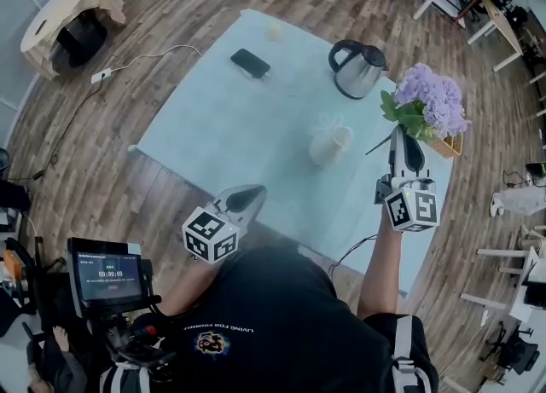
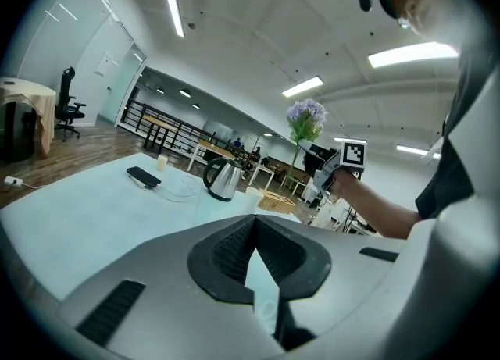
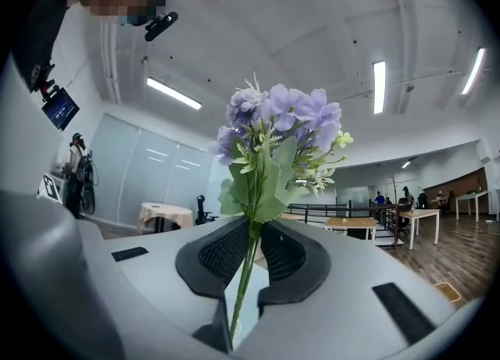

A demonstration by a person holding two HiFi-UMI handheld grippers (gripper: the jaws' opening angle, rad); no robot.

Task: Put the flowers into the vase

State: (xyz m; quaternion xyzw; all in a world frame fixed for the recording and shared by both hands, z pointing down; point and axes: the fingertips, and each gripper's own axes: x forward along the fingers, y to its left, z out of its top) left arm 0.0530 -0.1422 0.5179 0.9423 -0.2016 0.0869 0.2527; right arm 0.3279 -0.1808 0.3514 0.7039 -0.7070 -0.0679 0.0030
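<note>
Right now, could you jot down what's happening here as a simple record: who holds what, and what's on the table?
Flowers: purple bunch with green leaves, held upright in the air
Right gripper: shut on the flowers' stem
Vase: white, standing on the table, no flowers in it yet
Left gripper: jaws together, holding nothing
Also on the table: kettle, phone

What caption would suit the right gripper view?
Right hand-held gripper holds purple flowers upright between its jaws.
</note>
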